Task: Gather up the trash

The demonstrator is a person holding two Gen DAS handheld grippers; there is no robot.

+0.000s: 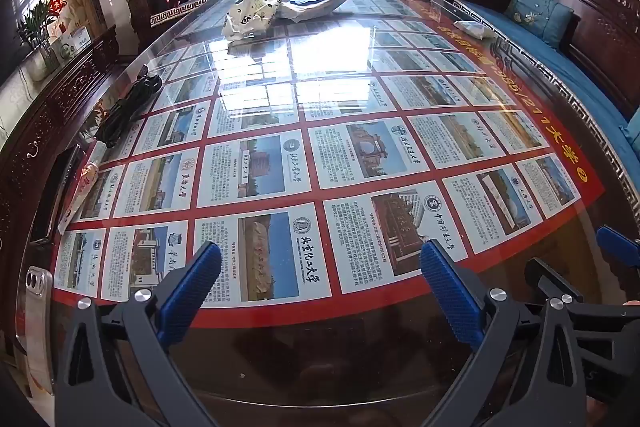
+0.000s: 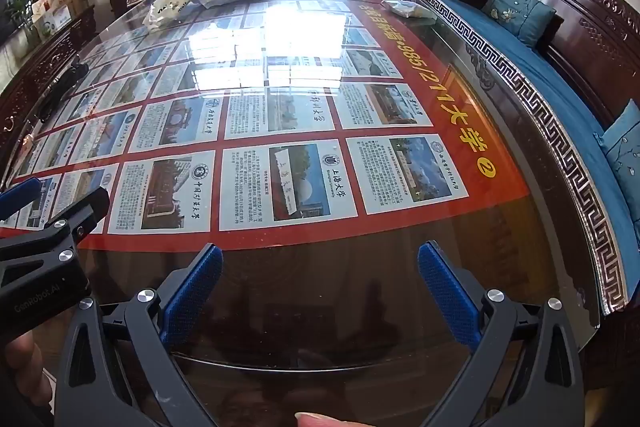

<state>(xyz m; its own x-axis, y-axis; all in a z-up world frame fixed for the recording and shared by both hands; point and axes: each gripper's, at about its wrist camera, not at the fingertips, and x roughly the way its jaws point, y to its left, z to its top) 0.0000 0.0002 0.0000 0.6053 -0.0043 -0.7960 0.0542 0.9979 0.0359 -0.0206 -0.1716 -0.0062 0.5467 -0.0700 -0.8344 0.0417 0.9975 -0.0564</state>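
Crumpled white wrapper with dark print lay at tabletop's far end. Flat white packet with blue circles just beside it. Small pale wrapper near right edge.

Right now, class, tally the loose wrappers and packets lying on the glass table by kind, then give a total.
Crumpled white wrapper: 1
Flat white bag with blue print: 1
Small packet by the right edge: 1
Long packet at the left edge: 1
Total: 4

Home living room, carved wooden sofas, glass-topped table, potted plants
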